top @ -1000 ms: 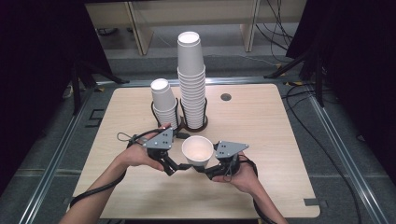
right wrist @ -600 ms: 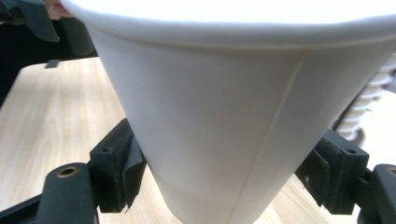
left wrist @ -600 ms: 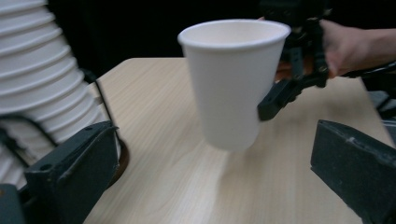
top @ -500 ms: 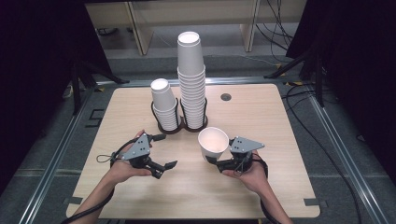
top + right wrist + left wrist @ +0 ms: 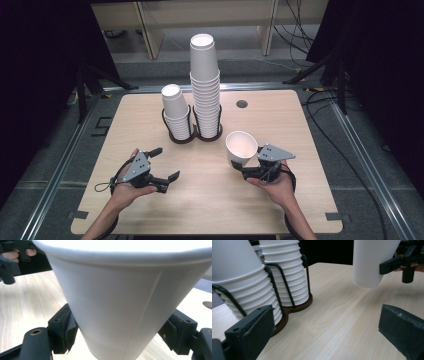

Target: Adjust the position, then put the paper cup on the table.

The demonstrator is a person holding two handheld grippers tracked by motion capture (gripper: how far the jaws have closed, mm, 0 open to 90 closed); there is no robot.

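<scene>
- Cup [image 5: 241,148], white paper, is clamped low on its wall between the jaws of my right gripper [image 5: 243,170]; it hangs clear of the table [image 5: 300,130], mouth up and tilted a little.
- In the right gripper view I see both pads pressed against the cup's sides near its base.
- My left gripper [image 5: 165,167] sits low over the left front of the table, jaws spread wide with nothing between them.
- Behind, a dark wire holder [image 5: 192,136] carries two stacks: a short stack [image 5: 175,112] on the left, a tall stack [image 5: 205,85] beside it.
- The held cup is right of the holder, apart from it.
</scene>
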